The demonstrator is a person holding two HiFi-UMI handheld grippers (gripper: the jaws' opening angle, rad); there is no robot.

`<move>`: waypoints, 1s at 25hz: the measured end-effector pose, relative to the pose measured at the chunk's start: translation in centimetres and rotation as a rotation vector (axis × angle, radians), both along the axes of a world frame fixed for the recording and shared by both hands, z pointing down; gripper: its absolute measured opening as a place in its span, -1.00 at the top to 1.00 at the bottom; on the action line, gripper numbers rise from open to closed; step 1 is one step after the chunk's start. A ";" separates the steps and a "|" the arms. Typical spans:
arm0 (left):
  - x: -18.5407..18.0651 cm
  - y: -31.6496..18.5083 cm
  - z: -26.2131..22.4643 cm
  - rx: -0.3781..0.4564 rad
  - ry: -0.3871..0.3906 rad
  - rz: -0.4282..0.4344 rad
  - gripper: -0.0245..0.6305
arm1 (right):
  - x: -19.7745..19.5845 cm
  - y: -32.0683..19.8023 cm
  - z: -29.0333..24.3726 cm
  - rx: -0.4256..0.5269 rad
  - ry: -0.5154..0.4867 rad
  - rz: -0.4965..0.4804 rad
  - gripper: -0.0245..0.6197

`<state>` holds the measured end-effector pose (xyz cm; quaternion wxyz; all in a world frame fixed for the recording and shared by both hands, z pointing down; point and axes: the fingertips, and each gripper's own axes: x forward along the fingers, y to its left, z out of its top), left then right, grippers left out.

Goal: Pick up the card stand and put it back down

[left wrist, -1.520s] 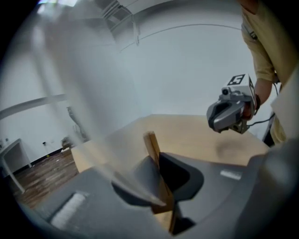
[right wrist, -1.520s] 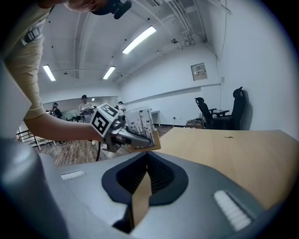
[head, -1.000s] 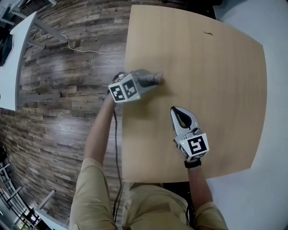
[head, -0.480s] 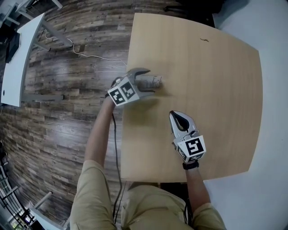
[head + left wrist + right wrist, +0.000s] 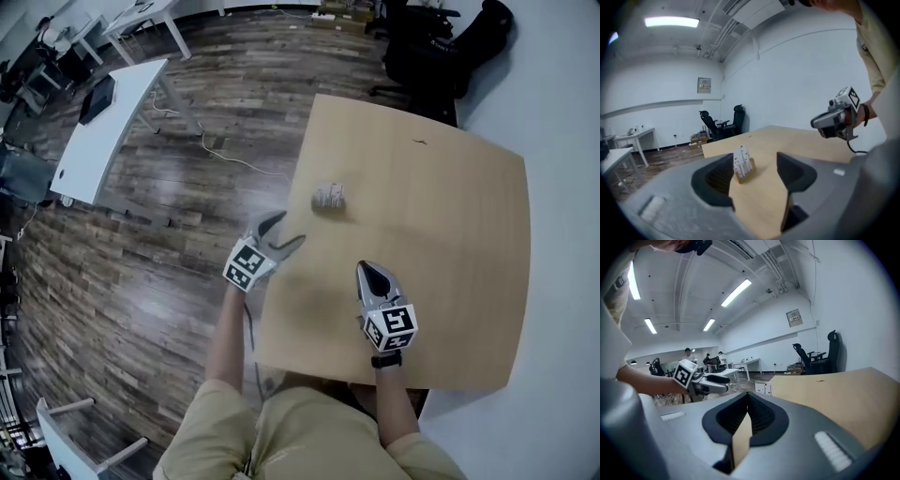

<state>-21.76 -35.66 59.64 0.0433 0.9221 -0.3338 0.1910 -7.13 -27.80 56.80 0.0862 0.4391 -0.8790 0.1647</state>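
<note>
The card stand (image 5: 329,197), a small wooden block holding white cards, stands upright on the tan table (image 5: 441,216) near its left side. My left gripper (image 5: 286,230) hovers at the table's left edge, a short way back from the stand. Its jaws are apart and closing, with nothing gripped. In the left gripper view the card stand (image 5: 742,163) shows beyond the gap of the left gripper (image 5: 754,165), well ahead of the pads. My right gripper (image 5: 372,272) is shut and empty over the near part of the table, and the right gripper (image 5: 747,397) shows its jaws pressed together.
A white desk (image 5: 103,131) stands on the wooden floor at the left, with a cable (image 5: 234,159) trailing beside it. Black office chairs (image 5: 431,47) sit beyond the table's far edge. A small dark mark (image 5: 419,142) lies on the far tabletop.
The left gripper opened, let go of the card stand and drew back toward the table's left edge. The stand stays on the table. The head view rose and widened.
</note>
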 end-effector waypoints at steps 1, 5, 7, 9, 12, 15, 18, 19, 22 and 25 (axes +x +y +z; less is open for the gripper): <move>0.8 2.0 -1.1 0.020 -0.005 -0.018 0.06 | 0.6 0.8 -0.8 0.011 -0.008 0.015 0.90; 4.2 8.5 -6.6 0.087 0.108 -0.111 0.30 | 2.9 3.9 -3.3 0.039 -0.030 0.077 0.90; 5.7 11.1 -8.9 0.119 0.123 -0.158 0.41 | 3.6 5.7 -4.4 0.056 -0.022 0.081 0.90; 6.4 12.9 -10.4 0.158 0.076 -0.225 0.57 | 4.1 7.0 -5.6 0.090 -0.012 0.072 0.91; 6.1 14.9 -12.5 0.198 0.078 -0.373 0.80 | 4.6 8.2 -7.7 0.150 0.009 0.065 0.91; 6.0 17.2 -14.1 0.217 0.144 -0.450 0.90 | 4.7 9.3 -9.9 0.213 0.050 0.063 0.91; 7.4 19.6 -15.2 0.249 0.148 -0.451 0.93 | 5.2 10.8 -11.3 0.255 0.069 0.072 0.91; 8.0 20.2 -15.6 0.260 0.147 -0.449 0.93 | 5.5 11.3 -11.6 0.263 0.072 0.076 0.91; 9.3 21.6 -16.6 0.276 0.166 -0.442 0.93 | 6.0 12.6 -12.5 0.278 0.083 0.082 0.91; 10.2 22.9 -16.9 0.277 0.182 -0.428 0.93 | 6.2 13.8 -13.1 0.294 0.079 0.078 0.91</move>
